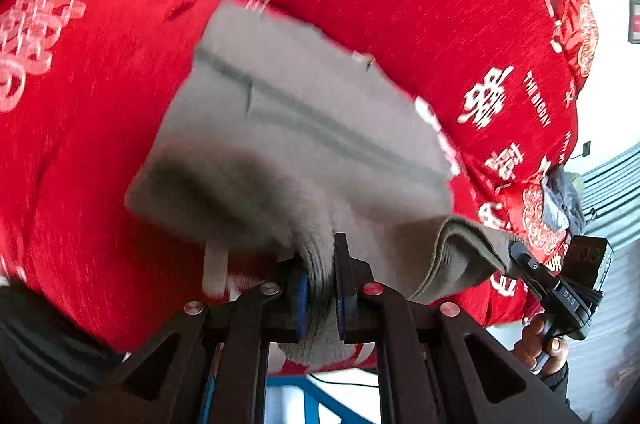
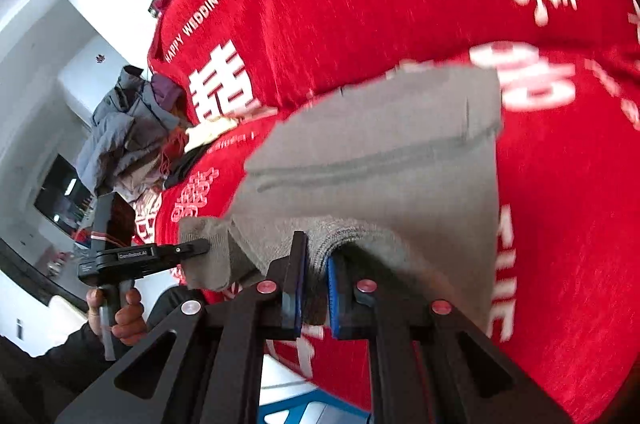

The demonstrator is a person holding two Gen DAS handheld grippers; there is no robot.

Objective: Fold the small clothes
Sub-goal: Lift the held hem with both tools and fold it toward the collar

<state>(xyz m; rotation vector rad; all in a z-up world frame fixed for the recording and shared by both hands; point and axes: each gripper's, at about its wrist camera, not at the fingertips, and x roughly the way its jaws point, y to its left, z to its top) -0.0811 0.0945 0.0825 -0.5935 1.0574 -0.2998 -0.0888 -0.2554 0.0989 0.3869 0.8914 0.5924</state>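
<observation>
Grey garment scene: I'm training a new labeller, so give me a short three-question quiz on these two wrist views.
1. True or false: both tongs are shut on the grey garment.
2. What does the garment hang over? A) red bedding B) wooden floor C) metal sink
3. Fill in: the English words printed on the bedding in the right wrist view read "HAPPY ____".

Key: 1 true: left tongs and right tongs both pinch its near edge. 2 A, red bedding. 3 WEDDING.

Red bedspread (image 2: 400,3) with white lettering — heap of grey clothes (image 2: 124,127) at its far edge
</observation>
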